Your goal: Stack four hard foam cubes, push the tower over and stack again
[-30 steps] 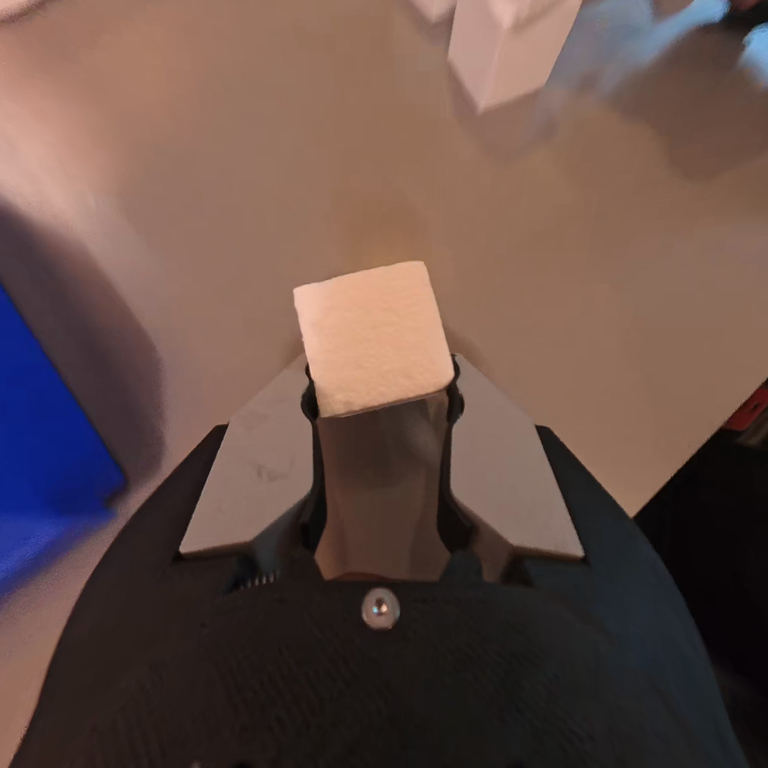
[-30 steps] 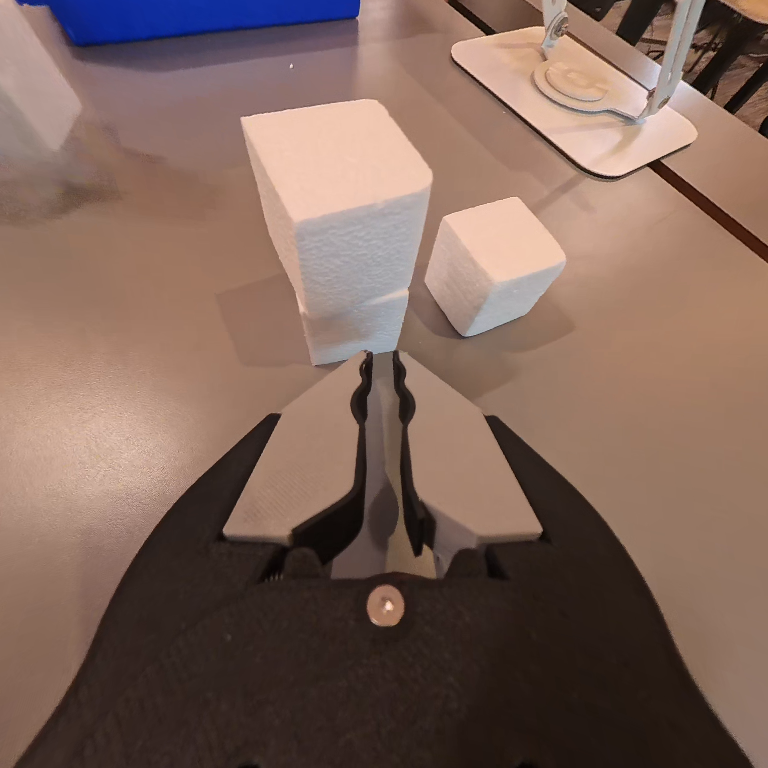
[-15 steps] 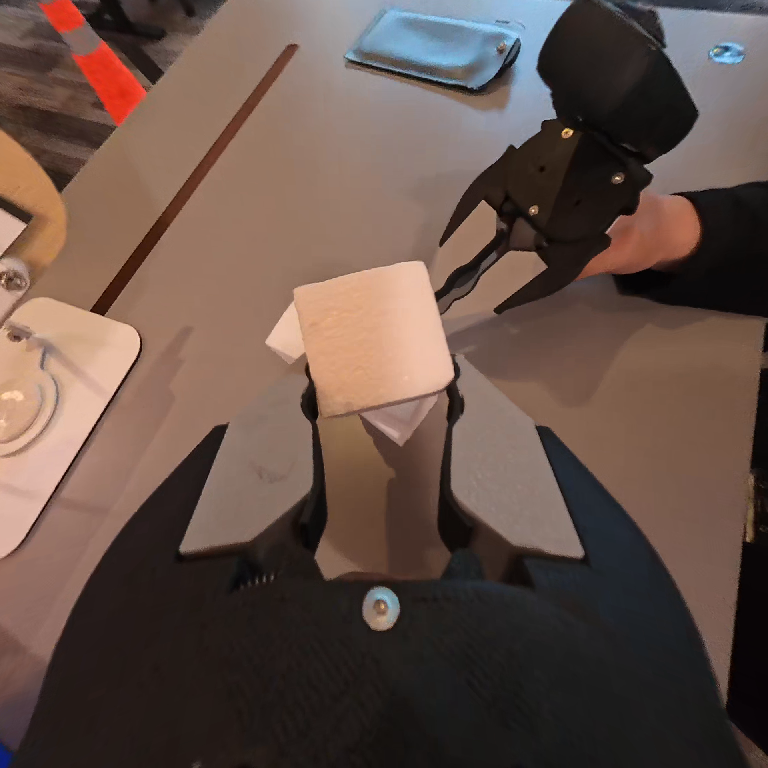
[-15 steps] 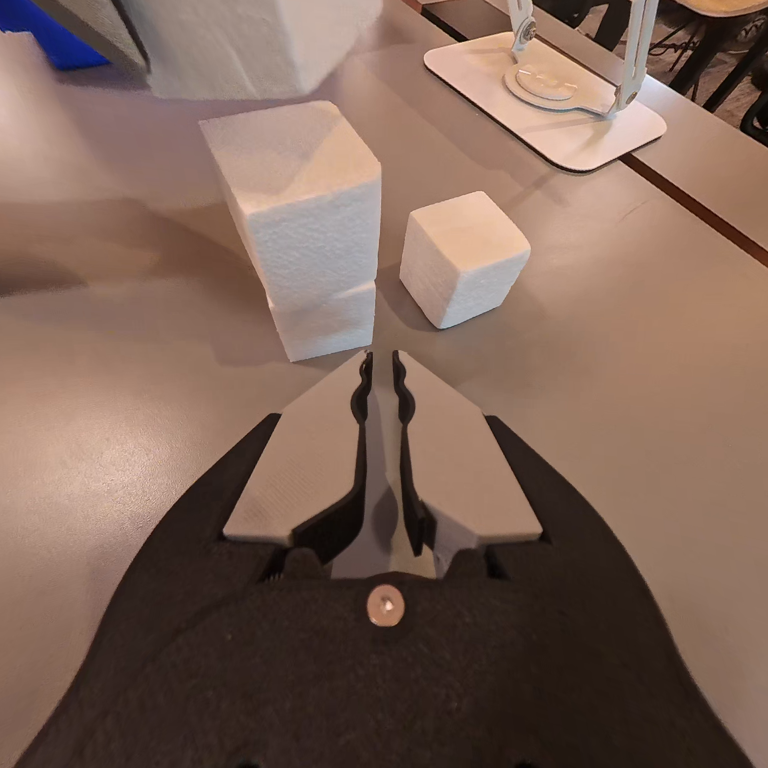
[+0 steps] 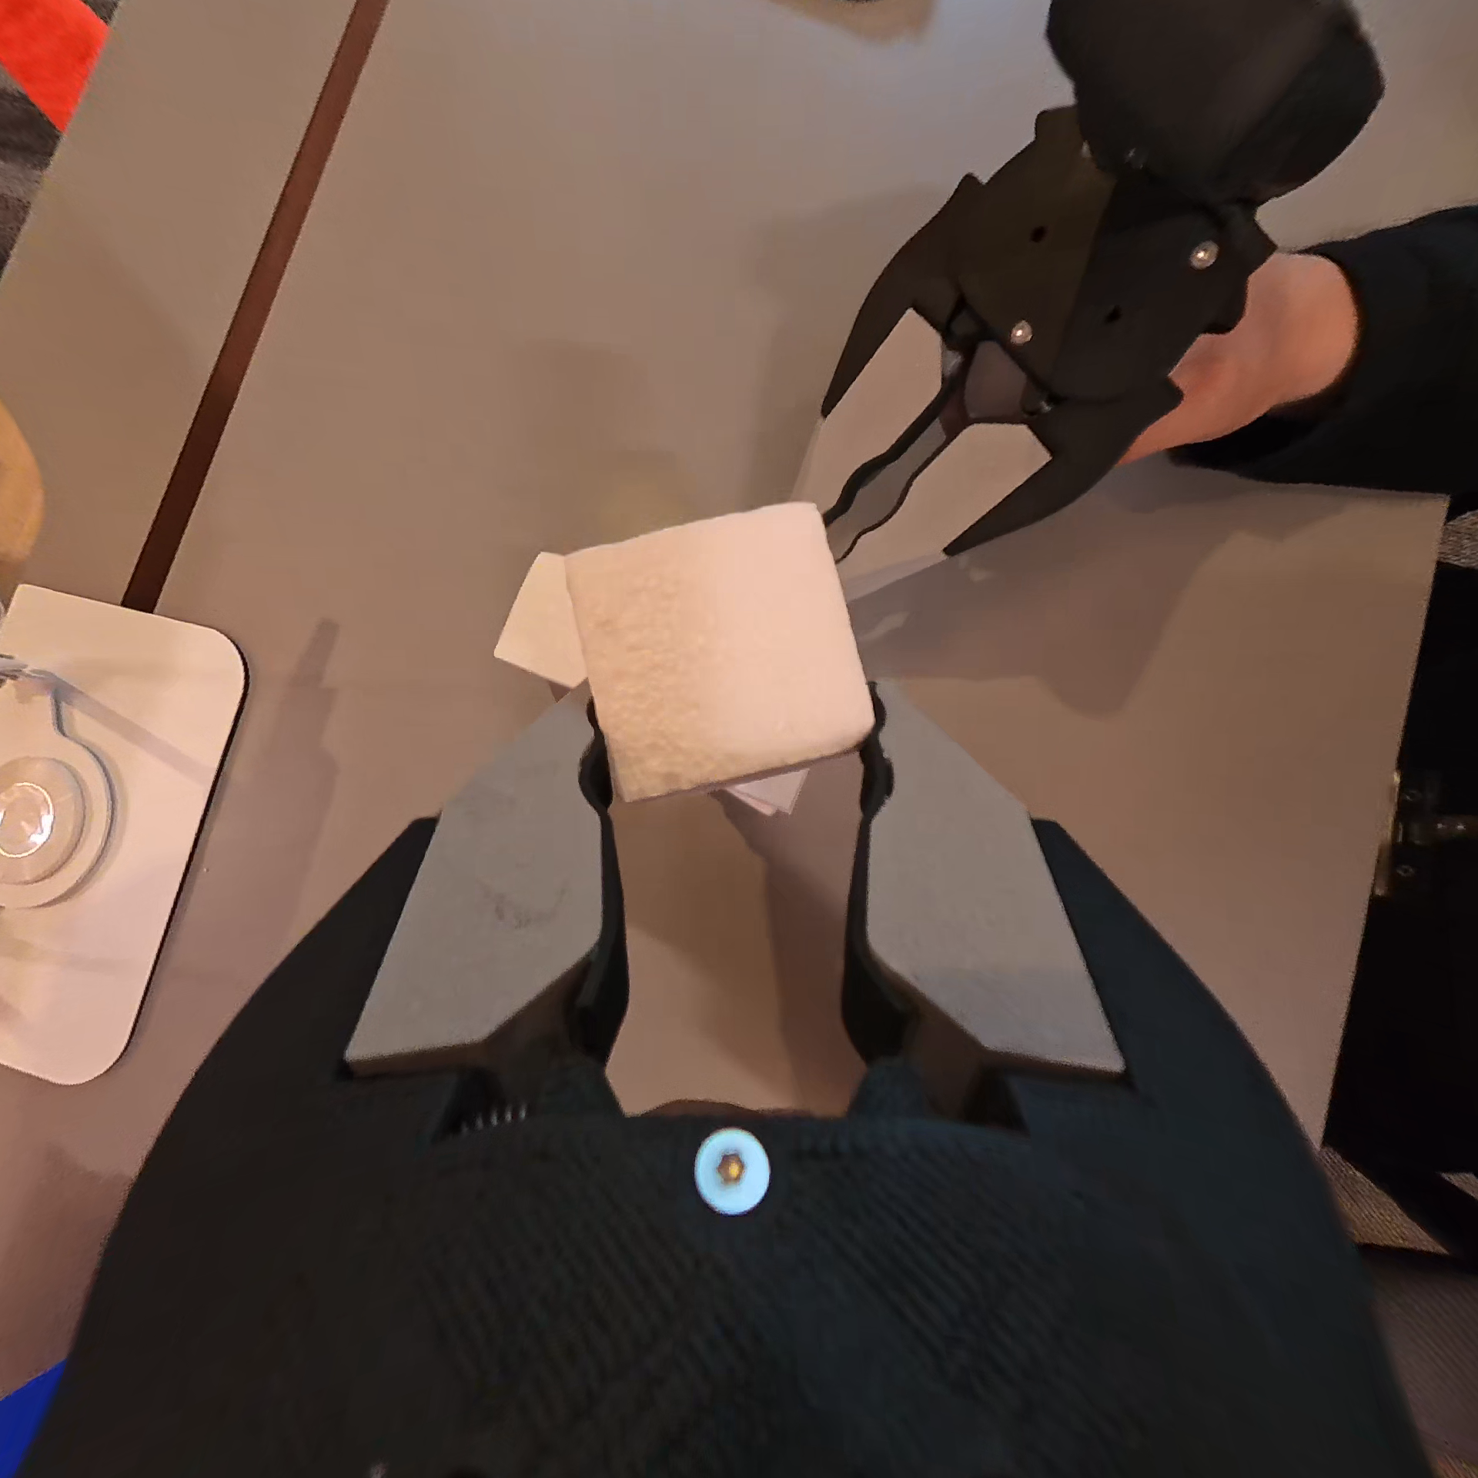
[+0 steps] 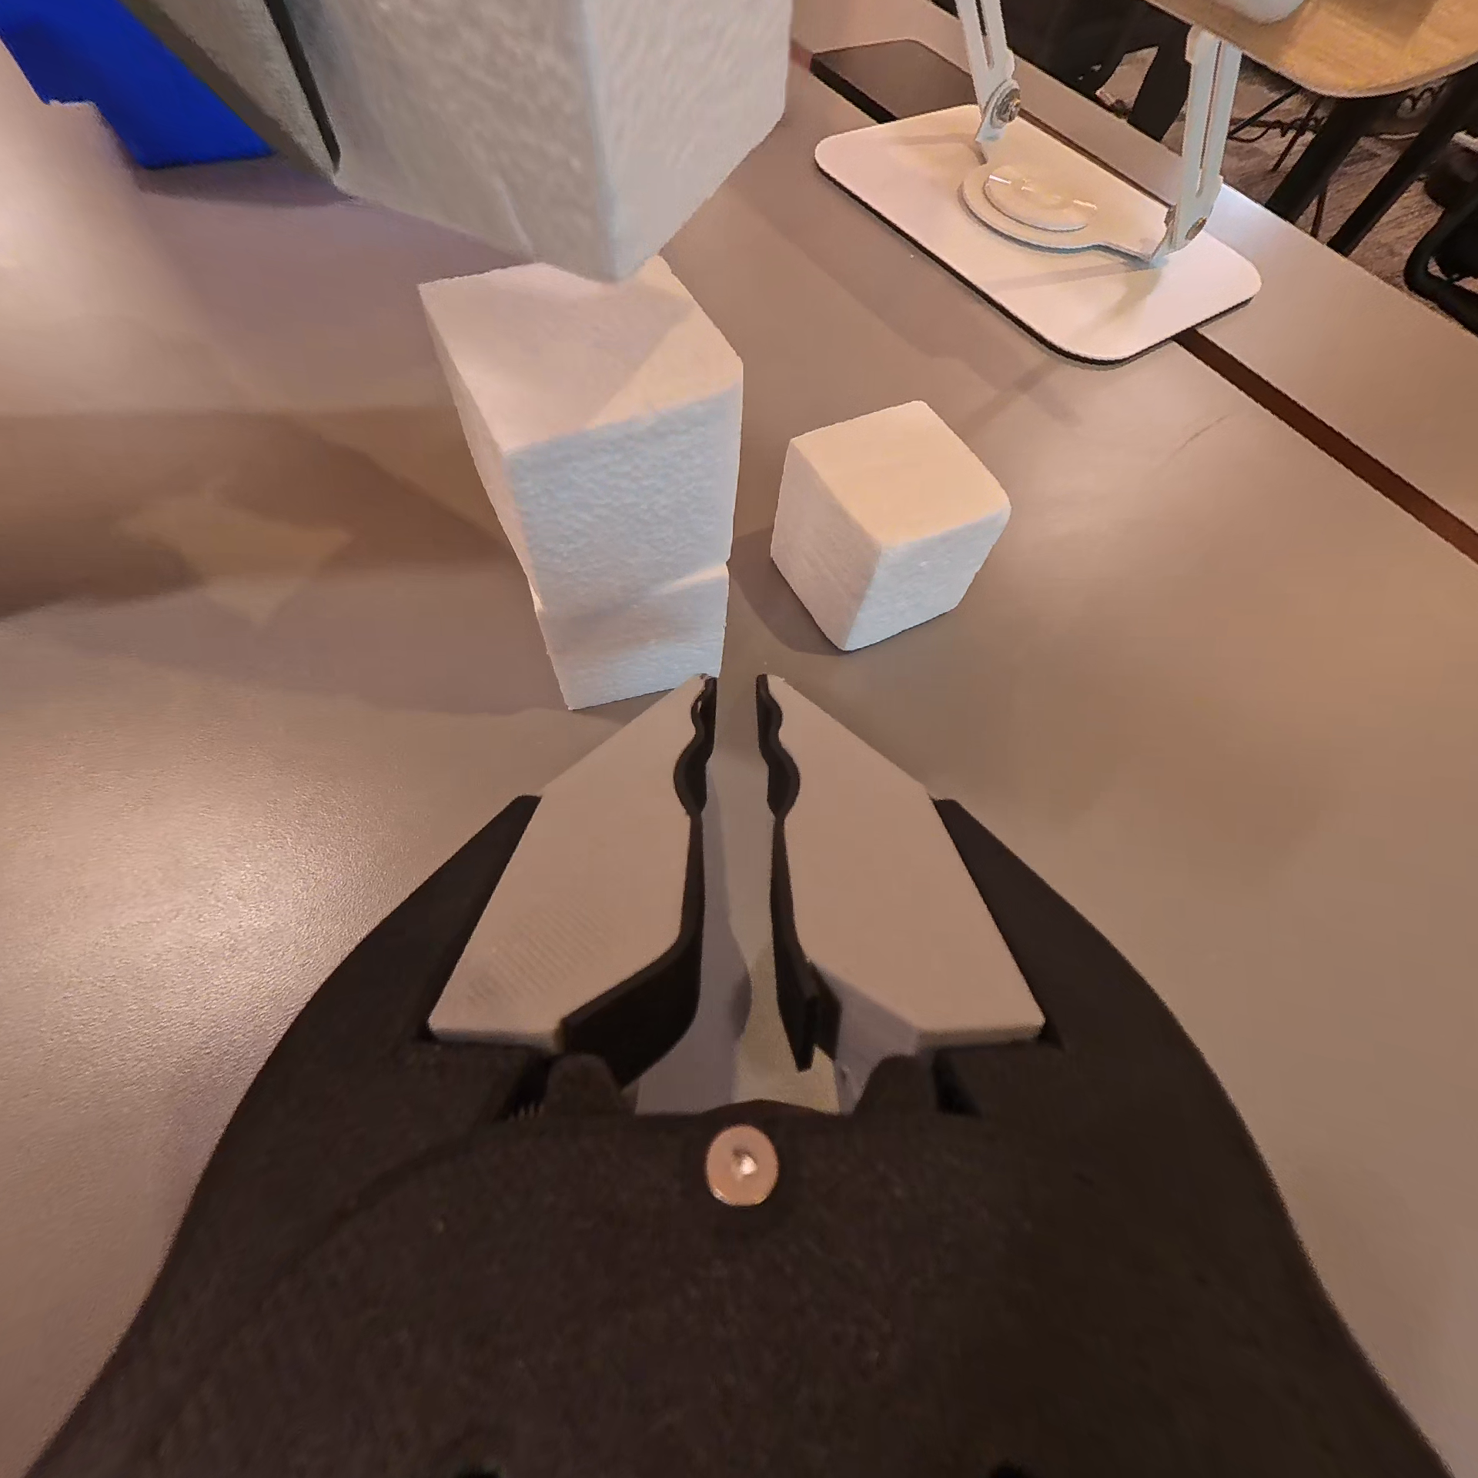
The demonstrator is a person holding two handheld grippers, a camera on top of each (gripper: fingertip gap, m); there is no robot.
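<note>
My left gripper (image 5: 732, 724) is shut on a white foam cube (image 5: 712, 648) and holds it in the air. In the right wrist view this held cube (image 6: 544, 104) hangs tilted just above a stack of two cubes, with its lower corner at the top of the upper cube (image 6: 592, 448). The upper cube sits skewed on the lower cube (image 6: 640, 640). A fourth cube (image 6: 880, 528) lies loose on the table to the right of the stack. My right gripper (image 6: 734, 684) is empty, its jaws nearly together, with its tips at the foot of the stack. It also shows in the left wrist view (image 5: 888, 512).
A white stand with a flat base plate (image 6: 1040, 200) stands beyond the cubes; it also shows in the left wrist view (image 5: 104, 800). A blue bin (image 6: 120, 96) is at the far left. A dark seam (image 5: 264, 264) crosses the table. The table edge (image 5: 1440, 720) is near the person's hand (image 5: 1248, 376). The grippers' ends are close to 11 centimetres from one another.
My left gripper has swung round with its cube and brought it over the stack, down close to the top cube. My right gripper has stayed at the stack's foot.
</note>
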